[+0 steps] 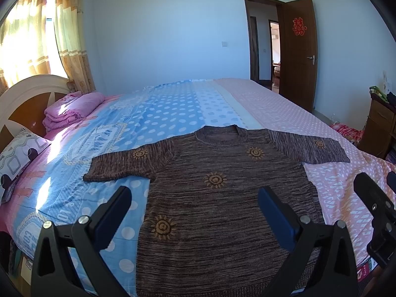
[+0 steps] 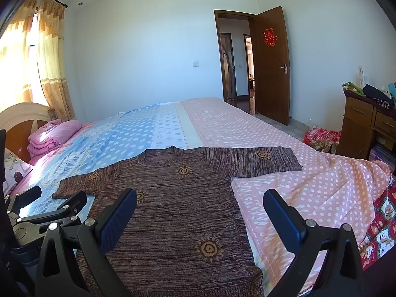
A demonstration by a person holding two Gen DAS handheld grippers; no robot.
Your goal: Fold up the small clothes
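Observation:
A small brown knitted sweater (image 1: 222, 198) with yellow sun motifs lies flat, face up, on the bed, both short sleeves spread out; it also shows in the right wrist view (image 2: 178, 210). My left gripper (image 1: 195, 198) is open and empty, hovering over the sweater's lower left part. My right gripper (image 2: 200, 200) is open and empty, over the sweater's lower right edge. The right gripper (image 1: 376, 212) shows at the right of the left wrist view, and the left gripper (image 2: 57, 203) at the left of the right wrist view.
The bed (image 1: 284, 113) has a blue and pink dotted sheet. A folded pink quilt (image 1: 71, 109) and a pillow (image 1: 19, 153) lie by the headboard at left. A wooden cabinet (image 2: 366, 123) stands right, an open door (image 2: 272, 64) behind.

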